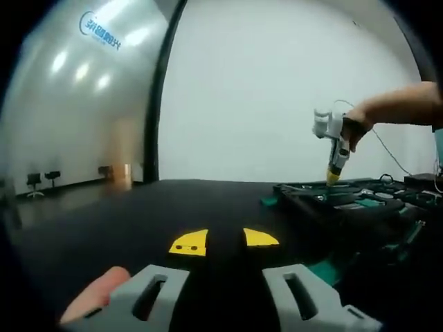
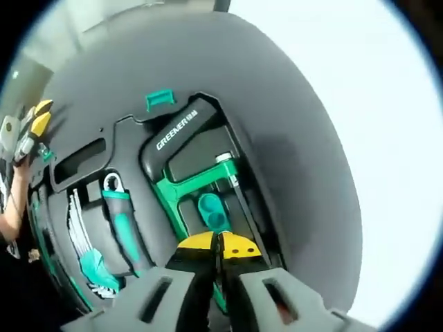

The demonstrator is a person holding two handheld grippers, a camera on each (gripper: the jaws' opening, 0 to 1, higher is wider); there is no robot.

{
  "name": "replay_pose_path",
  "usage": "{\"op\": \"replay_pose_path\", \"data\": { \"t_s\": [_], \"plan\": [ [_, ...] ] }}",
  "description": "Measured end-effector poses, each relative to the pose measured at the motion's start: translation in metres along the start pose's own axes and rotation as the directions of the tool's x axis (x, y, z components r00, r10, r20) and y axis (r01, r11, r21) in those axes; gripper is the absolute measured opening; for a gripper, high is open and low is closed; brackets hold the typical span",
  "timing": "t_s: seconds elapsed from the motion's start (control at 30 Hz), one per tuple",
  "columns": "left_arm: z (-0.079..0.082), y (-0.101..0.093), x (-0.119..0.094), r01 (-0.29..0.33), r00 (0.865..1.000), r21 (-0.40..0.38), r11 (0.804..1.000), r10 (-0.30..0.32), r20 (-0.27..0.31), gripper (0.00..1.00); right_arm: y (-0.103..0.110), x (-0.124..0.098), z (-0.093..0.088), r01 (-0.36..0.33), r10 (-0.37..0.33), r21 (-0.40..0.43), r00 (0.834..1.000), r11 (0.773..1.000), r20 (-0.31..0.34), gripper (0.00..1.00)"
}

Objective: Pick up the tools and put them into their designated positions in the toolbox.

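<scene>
In the left gripper view, the left gripper point(image 1: 225, 243) sits lowest, its two grey jaws with yellow tips spread apart and nothing between them. A fingertip point(image 1: 97, 296) of the person shows beside the left jaw. Beyond the jaws stretches the black table point(image 1: 138, 214), bare in front of this gripper. Farther off to the right lies the open toolbox point(image 1: 360, 197), black with green parts, resting on the table. Above it, a person's hand point(image 1: 398, 107) holds the right gripper point(image 1: 333, 181) pointing down, its yellow tip just over the toolbox. Behind all this rise a white wall point(image 1: 277, 90) and a glossy grey panel point(image 1: 76, 97).

In the right gripper view, the right gripper point(image 2: 220, 243) has its yellow-tipped jaws drawn together; whether they pinch anything cannot be told. Just beyond them is the toolbox tray point(image 2: 90, 149), seen from above. A green-framed hacksaw point(image 2: 201, 181) lies in its recess, with a black handle marked GREENER. Beside it sit an adjustable wrench point(image 2: 123, 221) with a green grip and a set of hex keys point(image 2: 83, 235) in a green holder. At the far left edge, the left gripper point(image 2: 31, 128) appears, well apart from the tray's tools.
</scene>
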State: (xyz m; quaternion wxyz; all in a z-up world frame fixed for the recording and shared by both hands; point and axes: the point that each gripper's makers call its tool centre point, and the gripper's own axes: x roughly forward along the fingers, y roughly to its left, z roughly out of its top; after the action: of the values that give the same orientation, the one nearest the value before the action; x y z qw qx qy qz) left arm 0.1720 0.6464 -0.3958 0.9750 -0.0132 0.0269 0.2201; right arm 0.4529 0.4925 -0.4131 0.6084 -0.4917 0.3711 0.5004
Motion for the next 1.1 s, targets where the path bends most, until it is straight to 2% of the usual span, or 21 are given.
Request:
{"op": "replay_pose_path", "data": {
  "t_s": [0.17,0.4,0.53,0.67,0.8,0.93,1.1],
  "plan": [
    [-0.0021,-0.0019,-0.0019,-0.008,1.000,0.028,1.000,0.008,-0.008,0.14,-0.0014,-0.0010,0.0010,0.079,-0.079,-0.022,0.997,0.997,0.011,0.00],
    [-0.0012,-0.0050,-0.0041,-0.008,1.000,0.037,0.999,0.009,-0.010,0.14,-0.0050,-0.0017,0.0026,0.106,-0.104,-0.056,0.994,0.993,0.037,0.00],
    [-0.0003,-0.0066,-0.0038,-0.004,1.000,0.033,0.999,0.004,-0.008,0.14,-0.0048,-0.0006,0.0029,0.063,-0.061,-0.118,0.998,0.991,0.017,0.00],
    [-0.0007,-0.0065,-0.0008,0.005,1.000,0.032,0.999,-0.005,-0.010,0.14,-0.0050,0.0008,0.0031,-0.021,0.016,-0.114,0.999,0.993,-0.043,0.00],
    [-0.0004,-0.0053,-0.0006,0.004,1.000,0.022,1.000,-0.004,-0.004,0.14,-0.0059,0.0026,0.0045,-0.060,0.048,-0.129,0.995,0.990,-0.092,0.00],
    [-0.0006,-0.0038,-0.0003,0.002,1.000,0.019,1.000,-0.002,-0.002,0.14,-0.0050,0.0028,0.0034,-0.075,0.057,-0.127,0.988,0.989,-0.141,0.00],
    [-0.0007,-0.0017,-0.0006,-0.003,1.000,0.019,1.000,0.003,-0.001,0.14,-0.0050,0.0026,0.0015,-0.109,0.095,-0.067,0.979,0.992,-0.182,0.00]
  ]
}}
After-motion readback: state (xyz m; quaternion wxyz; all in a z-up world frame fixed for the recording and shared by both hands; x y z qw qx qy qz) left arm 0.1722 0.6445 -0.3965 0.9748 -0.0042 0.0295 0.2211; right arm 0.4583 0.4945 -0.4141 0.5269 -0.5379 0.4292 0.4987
